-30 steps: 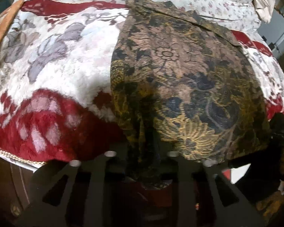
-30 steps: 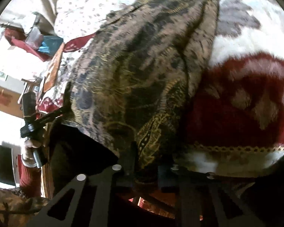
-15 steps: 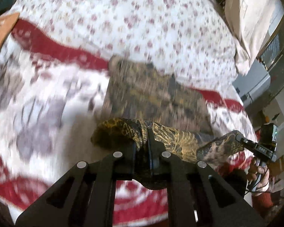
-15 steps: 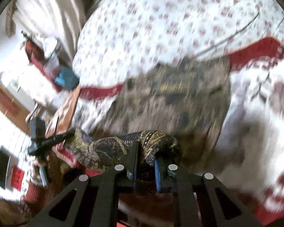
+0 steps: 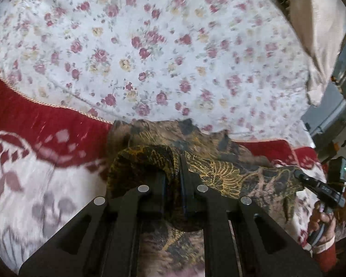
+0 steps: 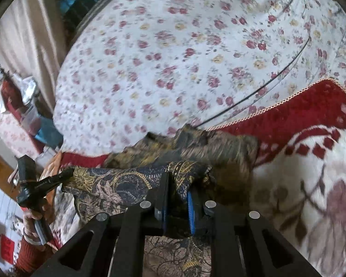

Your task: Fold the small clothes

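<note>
A dark batik garment (image 5: pixel 219 170) with gold and brown patterning lies on the red and white blanket (image 5: pixel 34 161). My left gripper (image 5: pixel 176 168) is shut on its near left corner, which is folded over the rest toward the far edge. My right gripper (image 6: pixel 177 184) is shut on the near right corner (image 6: pixel 186 168) of the same garment (image 6: pixel 117 184). Each gripper shows in the other's view: the right one (image 5: pixel 311 182) at the garment's right end, the left one (image 6: pixel 50 180) at its left end. The garment's far edge (image 6: pixel 196 138) reaches the floral sheet.
A white floral sheet (image 5: pixel 150 46) covers the bed beyond the blanket. A beige curtain (image 6: pixel 23 46) hangs at the far left in the right wrist view. Cluttered shelves (image 6: pixel 18 106) and grey furniture (image 5: pixel 329 106) stand beside the bed.
Both grippers have lifted the garment's near edge off the bed's front side and carried it forward over the rest. The garment now lies doubled near the floral sheet.
</note>
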The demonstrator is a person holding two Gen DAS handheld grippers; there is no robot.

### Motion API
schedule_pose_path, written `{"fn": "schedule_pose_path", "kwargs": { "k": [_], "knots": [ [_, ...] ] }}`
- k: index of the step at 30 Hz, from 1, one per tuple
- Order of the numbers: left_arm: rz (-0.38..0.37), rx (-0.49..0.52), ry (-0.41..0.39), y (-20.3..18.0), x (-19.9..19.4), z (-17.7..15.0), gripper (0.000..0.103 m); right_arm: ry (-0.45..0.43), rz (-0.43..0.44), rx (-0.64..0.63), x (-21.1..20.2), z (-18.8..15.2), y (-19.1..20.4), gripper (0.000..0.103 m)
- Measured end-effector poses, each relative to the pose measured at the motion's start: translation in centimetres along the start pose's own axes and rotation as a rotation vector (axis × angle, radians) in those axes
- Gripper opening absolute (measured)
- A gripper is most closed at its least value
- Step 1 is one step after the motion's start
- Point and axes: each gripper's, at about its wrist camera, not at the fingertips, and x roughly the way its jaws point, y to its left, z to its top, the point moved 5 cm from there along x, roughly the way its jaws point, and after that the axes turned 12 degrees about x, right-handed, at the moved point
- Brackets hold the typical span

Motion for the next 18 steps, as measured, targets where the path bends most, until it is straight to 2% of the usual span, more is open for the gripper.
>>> {"fn": "schedule_pose_path", "kwargs": {
  "k": [6,9,11,13,14,15,17,18],
  "knots": [
    [0.067,-0.011,0.064,2.0,6.0,1.4,0.009,0.012,-0.054,0.047,4.9,3.1,-2.5,0.013],
    [0.052,-0.053,0.114,3.2,8.7,1.0,0.009,0.029,-0.1,0.095,7.0,4.1,-4.4,0.013],
    [0.03,-0.084,0.141,4.0,9.4,0.8,0.01,0.041,-0.168,0.11,7.4,4.4,-5.4,0.018],
    [-0.002,-0.095,0.138,4.0,8.7,1.1,0.015,0.002,-0.158,0.105,5.7,4.5,-5.1,0.031],
    [-0.012,-0.092,0.132,4.0,7.9,1.1,0.023,-0.022,-0.131,0.093,4.5,4.3,-4.5,0.033],
    [-0.012,-0.08,0.127,3.8,7.1,1.2,0.037,-0.031,-0.108,0.078,3.7,4.0,-4.0,0.038],
    [-0.002,-0.023,0.104,3.1,4.8,1.0,0.055,-0.002,-0.029,-0.006,2.2,2.4,-1.8,0.042],
    [-0.008,0.01,0.092,2.6,3.8,0.7,0.057,0.051,-0.013,-0.064,2.3,0.9,-0.6,0.043]
  ]
}}
